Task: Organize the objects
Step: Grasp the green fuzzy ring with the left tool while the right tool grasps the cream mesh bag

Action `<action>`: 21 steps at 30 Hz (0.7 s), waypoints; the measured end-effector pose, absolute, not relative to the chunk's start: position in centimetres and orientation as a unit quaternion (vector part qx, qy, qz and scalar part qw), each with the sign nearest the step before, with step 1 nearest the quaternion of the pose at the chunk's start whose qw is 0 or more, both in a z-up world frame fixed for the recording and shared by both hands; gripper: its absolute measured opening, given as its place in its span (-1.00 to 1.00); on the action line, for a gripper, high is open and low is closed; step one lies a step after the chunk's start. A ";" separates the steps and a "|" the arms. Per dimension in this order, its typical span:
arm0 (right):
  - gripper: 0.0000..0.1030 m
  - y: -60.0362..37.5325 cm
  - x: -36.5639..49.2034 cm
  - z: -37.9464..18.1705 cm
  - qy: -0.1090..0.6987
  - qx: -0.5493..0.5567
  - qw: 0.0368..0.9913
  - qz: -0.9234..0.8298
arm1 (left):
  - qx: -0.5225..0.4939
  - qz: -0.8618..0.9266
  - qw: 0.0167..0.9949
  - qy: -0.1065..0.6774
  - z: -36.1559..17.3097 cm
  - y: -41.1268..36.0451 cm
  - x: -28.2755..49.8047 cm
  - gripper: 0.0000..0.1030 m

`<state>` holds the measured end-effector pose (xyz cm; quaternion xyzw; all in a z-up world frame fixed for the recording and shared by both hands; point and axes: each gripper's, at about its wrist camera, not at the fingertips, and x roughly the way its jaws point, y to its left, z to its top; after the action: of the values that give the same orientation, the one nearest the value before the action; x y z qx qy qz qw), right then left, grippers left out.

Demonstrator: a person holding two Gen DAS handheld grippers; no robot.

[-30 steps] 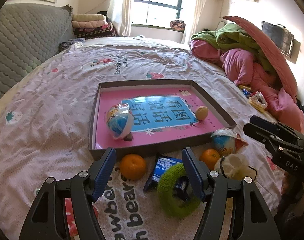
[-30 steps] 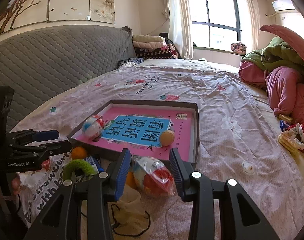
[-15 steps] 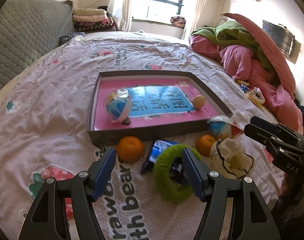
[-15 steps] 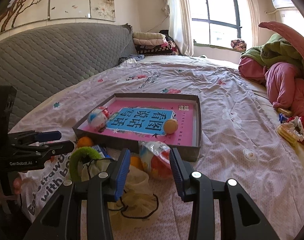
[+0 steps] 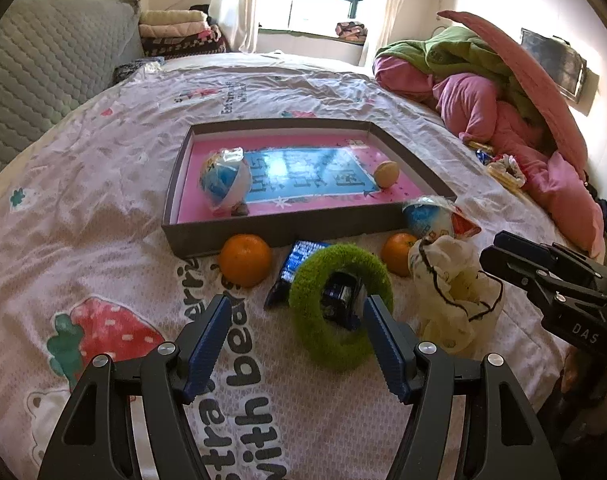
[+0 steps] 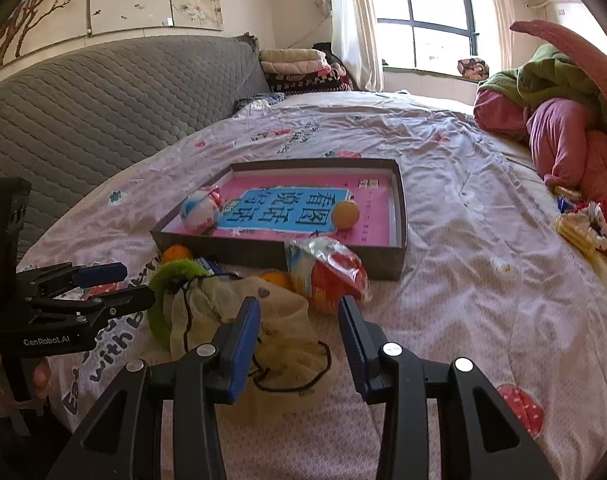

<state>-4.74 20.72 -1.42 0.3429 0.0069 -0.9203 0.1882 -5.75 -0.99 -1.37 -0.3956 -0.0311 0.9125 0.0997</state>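
A bed (image 5: 103, 184) spread with a pale quilt printed with strawberries and lettering carries everything, and a shallow grey tray (image 5: 231, 236) with a pink floor sits on it near the middle. Along the tray's near wall lie two oranges (image 5: 245, 260) (image 5: 397, 252), a dark blue packet (image 5: 293, 272), a fuzzy green ring (image 5: 339, 304), a cream drawstring pouch (image 5: 455, 292) and a wrapped red-and-blue ball (image 6: 327, 276). Right of the tray, pink and green bedding (image 5: 503, 96) is heaped, with small wrapped snacks (image 5: 503, 168) beside it.
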 end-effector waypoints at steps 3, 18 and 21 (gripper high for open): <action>-0.21 20.7 -4.6 -1.6 0.004 0.346 0.190 -0.919 | -0.401 0.910 0.099 -0.034 -1.7 -1.1 -5.7 0.36; -0.21 20.5 -4.7 -2.9 -0.005 0.372 0.192 -0.908 | -0.425 0.899 0.095 -0.042 -3.2 -1.3 -6.0 0.36; -0.21 20.6 -4.8 -3.2 -0.009 0.377 0.192 -0.906 | -0.429 0.897 0.092 -0.044 -3.7 -1.4 -6.2 0.36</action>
<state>-4.84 20.56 -3.16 0.3770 -0.0087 -0.9060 0.1923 -6.21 -1.42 -3.69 -0.4295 -0.0441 0.8973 0.0919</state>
